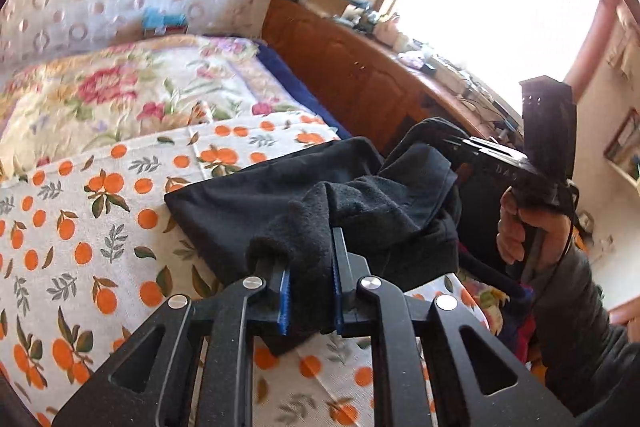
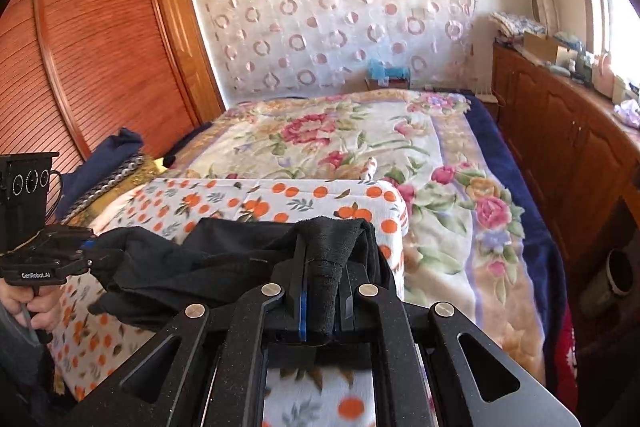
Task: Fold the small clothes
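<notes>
Both grippers, left (image 1: 310, 267) and right (image 2: 322, 283), had their fingers clamped on the black garment (image 1: 280, 203) above the orange-print sheet (image 1: 100, 227); keeping edges level and taut looked key.

Blown-out window (image 1: 492, 7) glare (fisheye-warped edges)

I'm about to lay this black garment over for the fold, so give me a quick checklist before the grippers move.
1. Left gripper clamps the black fleece garment: ok.
2. Right gripper clamps its edge: ok.
3. Garment stretched flat between the grips: not ok, it sags and bunches.
4. Far part resting on the orange-print sheet: ok.
5. Edges aligned for the fold: cannot tell.
</notes>
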A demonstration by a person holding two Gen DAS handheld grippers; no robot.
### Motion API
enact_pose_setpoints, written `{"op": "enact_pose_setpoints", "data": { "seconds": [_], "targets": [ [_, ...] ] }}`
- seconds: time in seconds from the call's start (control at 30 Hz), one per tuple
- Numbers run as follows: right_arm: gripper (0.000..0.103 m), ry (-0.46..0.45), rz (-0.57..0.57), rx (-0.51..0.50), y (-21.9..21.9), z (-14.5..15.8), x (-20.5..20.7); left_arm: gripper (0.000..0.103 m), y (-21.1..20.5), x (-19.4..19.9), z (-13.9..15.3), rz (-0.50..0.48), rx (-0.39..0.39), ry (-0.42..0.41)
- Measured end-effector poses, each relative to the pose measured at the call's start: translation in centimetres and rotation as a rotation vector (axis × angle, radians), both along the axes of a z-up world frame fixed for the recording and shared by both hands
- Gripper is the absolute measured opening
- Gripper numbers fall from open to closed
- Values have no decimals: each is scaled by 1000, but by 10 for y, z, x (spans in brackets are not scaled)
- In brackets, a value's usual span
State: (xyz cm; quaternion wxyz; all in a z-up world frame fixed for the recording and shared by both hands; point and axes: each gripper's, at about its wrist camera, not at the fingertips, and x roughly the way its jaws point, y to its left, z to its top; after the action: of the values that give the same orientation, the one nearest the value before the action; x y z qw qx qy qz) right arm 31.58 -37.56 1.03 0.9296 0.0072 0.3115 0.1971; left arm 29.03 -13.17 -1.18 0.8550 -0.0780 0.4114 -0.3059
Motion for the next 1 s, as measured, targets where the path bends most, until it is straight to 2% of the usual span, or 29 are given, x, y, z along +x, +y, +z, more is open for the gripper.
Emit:
{"op": "enact_pose_setpoints", "data": {
  "seconds": [0.2,0.27,0.3,0.37,0.4,0.5,0.63,0.77,0.83,0.87,0.9,0.93,0.97,1.0],
  "targets": [
    [8,49,-9,-21,13,-5,29,27,5,19,-5,-37,2,15],
    [8,61,-8,-28,17,-3,36,44,6,18,-1,-56,16,6],
    [8,67,-6,-31,18,-4,39,48,7,18,1,-44,42,-18],
    [8,75,-3,-39,17,-3,44,66,12,19,6,-22,75,-47],
    [8,78,-2,-42,17,0,45,70,14,19,7,-19,83,-54],
    [8,84,-4,-41,19,0,53,71,12,20,4,-20,134,-73],
    [8,90,-36,-39,21,-3,65,71,6,24,-9,-16,149,-56],
    [16,103,-55,-1,15,1,67,71,-1,40,-26,38,195,-53],
    [21,93,-72,16,10,7,64,71,1,51,-32,98,237,-76],
    [30,85,-76,22,6,13,60,71,4,56,-34,121,238,-81],
    [53,71,-94,15,3,18,57,71,9,63,-37,144,235,-68],
    [63,55,-113,7,-1,22,53,71,12,67,-39,156,226,-52],
    [69,44,-121,10,-6,27,49,71,16,71,-41,169,213,-33],
    [69,43,-120,16,-9,31,45,71,18,74,-42,176,206,-23]
  ]
}}
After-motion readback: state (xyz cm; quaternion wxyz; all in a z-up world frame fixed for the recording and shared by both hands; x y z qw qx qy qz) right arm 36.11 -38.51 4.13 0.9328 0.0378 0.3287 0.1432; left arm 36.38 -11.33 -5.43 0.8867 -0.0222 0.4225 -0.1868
